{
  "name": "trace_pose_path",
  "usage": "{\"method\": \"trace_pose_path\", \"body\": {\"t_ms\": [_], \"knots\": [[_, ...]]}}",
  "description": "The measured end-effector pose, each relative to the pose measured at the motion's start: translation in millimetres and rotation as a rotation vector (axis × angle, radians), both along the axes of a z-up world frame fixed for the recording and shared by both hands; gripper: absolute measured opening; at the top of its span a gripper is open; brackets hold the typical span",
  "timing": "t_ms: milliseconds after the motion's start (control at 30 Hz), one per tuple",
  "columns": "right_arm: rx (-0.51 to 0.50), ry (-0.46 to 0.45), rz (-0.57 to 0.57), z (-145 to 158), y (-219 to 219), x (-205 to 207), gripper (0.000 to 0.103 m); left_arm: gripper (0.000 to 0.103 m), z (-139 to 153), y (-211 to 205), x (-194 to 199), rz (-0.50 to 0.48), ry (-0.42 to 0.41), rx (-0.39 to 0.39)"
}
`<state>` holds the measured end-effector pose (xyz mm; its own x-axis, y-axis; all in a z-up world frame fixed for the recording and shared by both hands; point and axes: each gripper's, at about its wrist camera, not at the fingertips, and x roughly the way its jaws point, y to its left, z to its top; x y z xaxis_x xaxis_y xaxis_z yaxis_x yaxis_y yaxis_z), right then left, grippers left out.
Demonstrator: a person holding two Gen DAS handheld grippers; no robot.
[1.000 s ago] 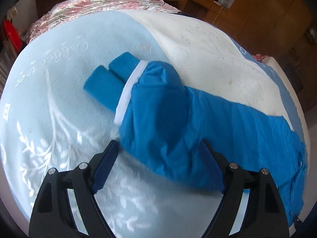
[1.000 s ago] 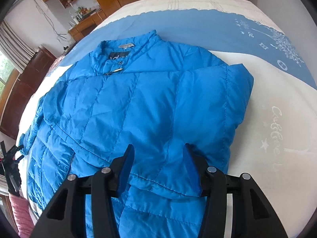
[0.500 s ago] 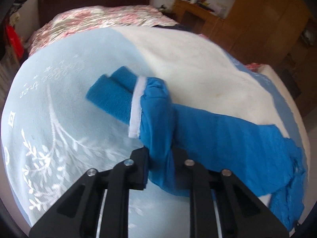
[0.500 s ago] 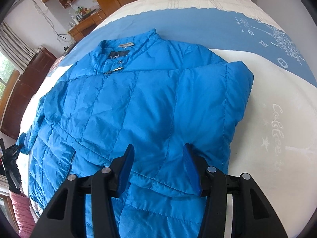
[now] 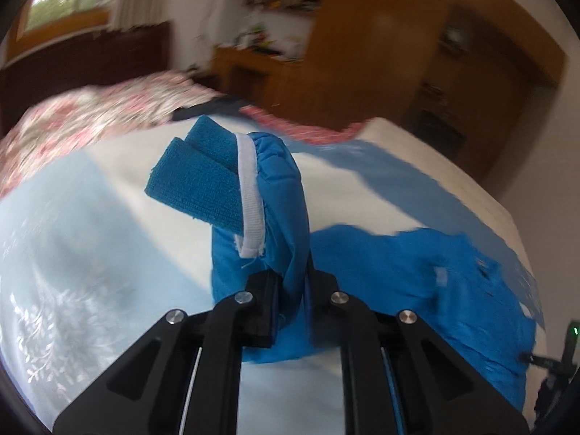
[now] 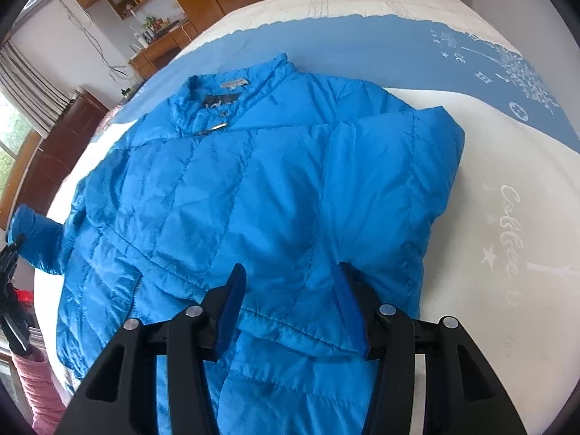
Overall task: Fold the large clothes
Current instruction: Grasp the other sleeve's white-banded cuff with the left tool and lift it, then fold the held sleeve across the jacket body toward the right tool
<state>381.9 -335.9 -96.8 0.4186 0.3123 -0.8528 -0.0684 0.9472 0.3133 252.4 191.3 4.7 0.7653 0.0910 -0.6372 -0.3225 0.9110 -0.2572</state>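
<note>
Left gripper was mine, clamped tight on the sleeve just behind its knitted cuff; the jaws had just closed on that fabric. From that wrist, the sleeve ran long to my right and down to the jacket body on the bed, so the fold, I judged, had to carry the cuff that way. I held the gripper tilted downward, cuff raised off the cover.

From the right wrist, my right gripper hung half open over the jacket, gripping nothing that I could see. The lifted sleeve end showed far left, much nearer my left hand.
</note>
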Motion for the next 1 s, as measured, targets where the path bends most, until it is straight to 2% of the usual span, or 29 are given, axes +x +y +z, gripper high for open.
{"method": "trace_pose_path", "body": {"t_ms": [233,333,533,667,867,967,1000], "knots": [[0.003,0.006,-0.007,1.5,-2.3,-0.6,0.051,0.009,14.6,-112.5,37.8,-0.279,-0.02,0.022],[-0.002,0.004,-0.003,1.7,-2.0,-1.7,0.051,0.009,12.2,-166.9,58.0,-0.391,-0.015,0.024],[0.006,0.007,-0.001,1.3,-4.2,-2.1,0.051,0.009,-8.0,-248.9,91.0,-0.53,0.026,0.05],[0.011,0.008,0.001,0.4,-5.1,-2.8,0.051,0.009,-37.2,-285.8,110.0,-0.593,0.096,0.067],[0.021,0.017,0.001,-0.9,-5.6,-0.4,0.051,0.013,-91.6,-306.4,116.6,-0.708,0.244,0.057],[0.019,0.022,0.001,0.6,-3.8,1.1,0.051,0.017,-95.3,-308.8,109.4,-0.731,0.245,0.078],[0.018,0.022,0.001,1.1,-3.3,1.9,0.052,0.024,-93.3,-309.2,106.5,-0.742,0.246,0.063]]}}
